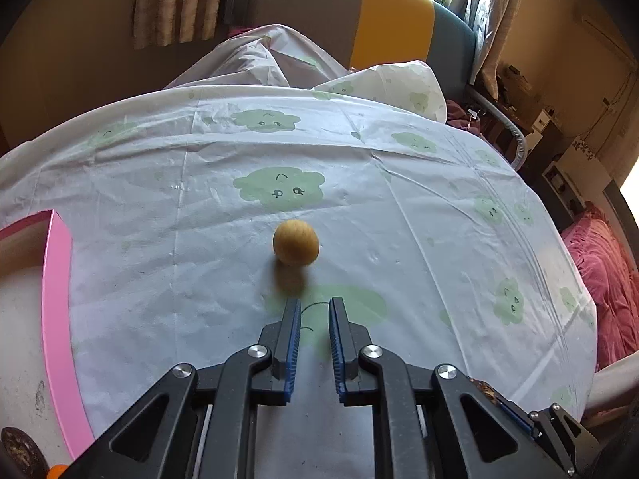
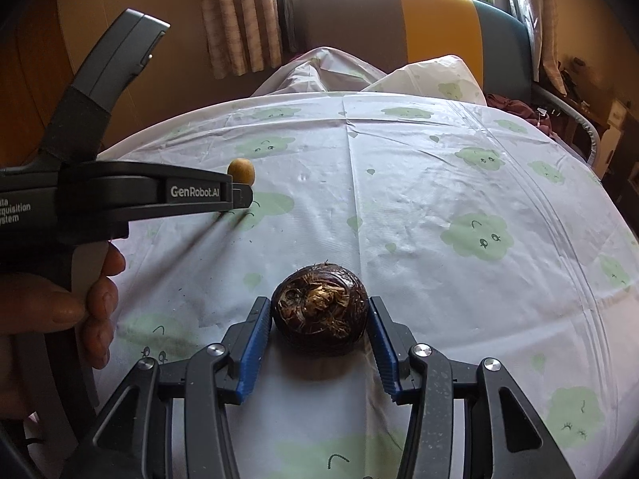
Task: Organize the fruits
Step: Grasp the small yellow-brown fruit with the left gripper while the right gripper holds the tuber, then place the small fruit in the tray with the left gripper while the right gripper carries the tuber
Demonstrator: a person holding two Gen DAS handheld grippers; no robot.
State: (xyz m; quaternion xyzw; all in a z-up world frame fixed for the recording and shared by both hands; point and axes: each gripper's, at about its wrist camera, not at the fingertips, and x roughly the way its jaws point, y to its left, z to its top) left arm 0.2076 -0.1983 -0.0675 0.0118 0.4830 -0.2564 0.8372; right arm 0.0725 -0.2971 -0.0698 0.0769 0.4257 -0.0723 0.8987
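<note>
We saw a small tan round fruit (image 1: 296, 242) on the cloud-print surface (image 1: 419, 207), ahead of our empty, closed left claw (image 1: 314, 307). Our right claw (image 2: 318, 311) clamped a dark, fibrous fruit (image 2: 319, 311). A pink-rimmed box (image 1: 56, 299) sat left.

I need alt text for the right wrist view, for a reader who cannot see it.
The right gripper grips a dark brown, fibrous round fruit between its blue-padded jaws, above a tablecloth printed with green clouds. At left, a hand holds the left gripper near a small tan fruit.
</note>
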